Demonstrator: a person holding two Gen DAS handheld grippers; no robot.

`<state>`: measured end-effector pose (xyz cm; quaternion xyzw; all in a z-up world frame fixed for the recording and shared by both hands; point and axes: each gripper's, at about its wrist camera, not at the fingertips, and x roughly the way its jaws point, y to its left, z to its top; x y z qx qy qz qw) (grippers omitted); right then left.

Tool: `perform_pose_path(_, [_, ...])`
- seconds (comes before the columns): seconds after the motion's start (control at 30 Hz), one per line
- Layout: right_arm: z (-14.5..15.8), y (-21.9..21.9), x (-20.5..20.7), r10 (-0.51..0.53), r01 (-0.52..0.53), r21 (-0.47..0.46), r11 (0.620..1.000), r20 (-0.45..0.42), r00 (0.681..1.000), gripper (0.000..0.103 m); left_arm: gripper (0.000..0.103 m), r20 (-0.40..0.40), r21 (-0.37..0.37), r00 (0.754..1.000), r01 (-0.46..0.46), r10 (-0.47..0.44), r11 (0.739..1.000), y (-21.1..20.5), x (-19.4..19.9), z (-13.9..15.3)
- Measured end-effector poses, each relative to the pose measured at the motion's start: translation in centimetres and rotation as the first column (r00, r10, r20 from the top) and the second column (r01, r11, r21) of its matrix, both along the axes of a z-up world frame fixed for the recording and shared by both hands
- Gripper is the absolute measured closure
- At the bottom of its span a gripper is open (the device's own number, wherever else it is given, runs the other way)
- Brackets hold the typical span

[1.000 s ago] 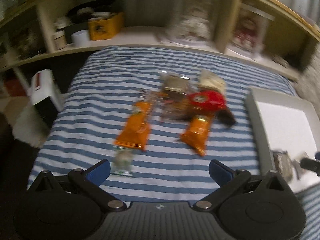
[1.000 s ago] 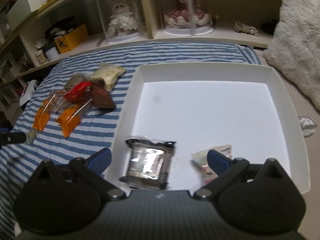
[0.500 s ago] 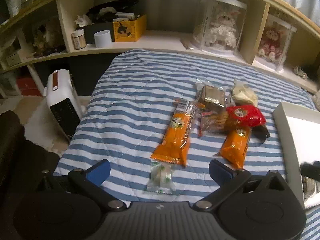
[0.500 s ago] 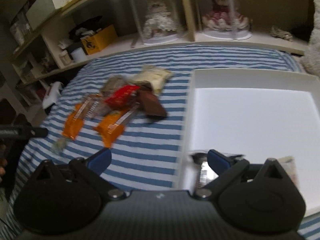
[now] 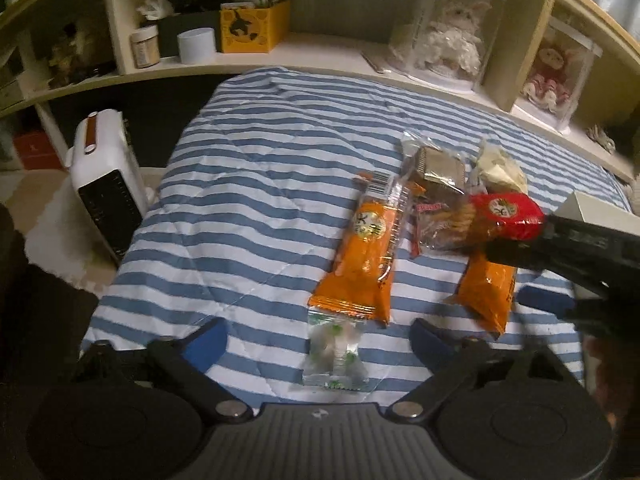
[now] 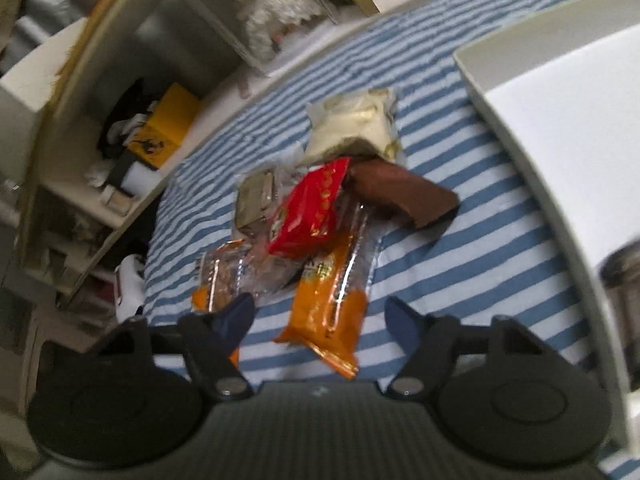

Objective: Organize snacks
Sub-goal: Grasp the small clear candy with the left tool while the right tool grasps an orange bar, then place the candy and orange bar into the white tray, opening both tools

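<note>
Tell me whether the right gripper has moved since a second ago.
Yes. The right gripper has swung left, off the white tray it was over, and now sits open above an orange snack packet on the striped cover.

striped bed (image 5: pixel 256 184) carries snack packets (image 5: pixel 366 256), white tray (image 6: pixel 532 128).

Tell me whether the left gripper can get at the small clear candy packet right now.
Probably yes. The left gripper is open, and the candy packet lies flat on the striped blanket between its jaws, with only the orange packet touching its far end.
</note>
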<state>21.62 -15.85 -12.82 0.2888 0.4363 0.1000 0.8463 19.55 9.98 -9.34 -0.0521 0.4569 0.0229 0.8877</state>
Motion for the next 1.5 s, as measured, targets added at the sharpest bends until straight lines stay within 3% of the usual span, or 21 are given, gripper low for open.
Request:
perform_pose_path(0.1, [-0.6,1.3,1.3,0.002,-0.003,-0.042,0.999,-0.013,1.000,0.030,0.021,-0.012,-0.025,1.000,0.006,-0.006,1.000,0.1,0.4,-0.5])
perform_pose_path(0.27, [-0.9,3.0,2.3,0.127,-0.127,-0.168,0.978,-0.008,0.992,0.050,0.033,-0.035,-0.049,0.999,0.005,-0.007,0.999,0.1,1.0,-1.2])
perform_pose_path(0.37, [-0.9,2.6,1.9,0.176,-0.173,-0.187,0.967,-0.001,0.984,0.053,0.044,-0.057,-0.059,0.998,-0.005,0.002,0.998,0.3,1.3,-1.6])
perform_pose_path(0.5, [-0.5,1.2,0.2,0.248,-0.241,-0.222,0.945,0.001,0.969,0.054,0.044,-0.075,-0.050,0.997,-0.004,0.001,0.999,0.3,1.4,-2.0])
perform_pose_path(0.7, [0.1,-1.5,-4.3,0.407,-0.399,-0.276,0.874,-0.033,0.913,0.055,0.044,-0.090,-0.031,0.996,-0.012,0.009,0.999,0.0,1.6,-2.5])
perform_pose_path(0.93, [-0.6,-3.8,-9.6,0.536,-0.553,-0.309,0.774,-0.147,0.832,0.055,0.044,-0.109,0.019,0.994,0.002,0.000,1.000,-1.0,2.2,-3.1])
perform_pose_path(1.0, [-0.9,-4.2,-10.8,0.521,-0.544,-0.309,0.780,-0.160,0.838,0.052,0.044,-0.107,0.026,0.994,0.003,0.000,1.000,-1.1,2.3,-3.1])
perform_pose_path(1.13, [-1.5,-4.8,-11.1,0.435,-0.455,-0.256,0.853,-0.132,0.891,0.040,0.049,-0.110,0.051,0.994,0.007,-0.001,0.999,-1.4,2.3,-3.3])
perform_pose_path(1.23, [-2.2,-4.8,-10.8,0.383,-0.401,-0.219,0.890,-0.121,0.916,0.039,0.057,-0.109,0.053,0.994,-0.005,0.011,0.999,-1.4,2.3,-3.1])
perform_pose_path(1.33, [-2.7,-4.4,-10.5,0.381,-0.396,-0.251,0.883,-0.109,0.918,0.039,0.067,-0.107,0.047,0.994,-0.013,0.018,0.999,-1.4,2.2,-3.1])
perform_pose_path(1.4, [-2.9,-4.1,-10.7,0.392,-0.403,-0.275,0.873,-0.096,0.915,0.045,0.067,-0.105,0.045,0.994,-0.013,0.018,0.999,-1.4,2.0,-2.9])
perform_pose_path(1.43, [-2.9,-4.2,-10.8,0.394,-0.403,-0.287,0.869,-0.092,0.915,0.053,0.067,-0.107,0.044,0.994,-0.011,0.016,0.999,-1.5,1.9,-2.9])
perform_pose_path(1.5, [-2.8,-4.8,-10.7,0.394,-0.402,-0.282,0.871,-0.085,0.915,0.056,0.067,-0.110,0.043,0.994,-0.007,0.012,0.999,-1.7,1.5,-2.7])
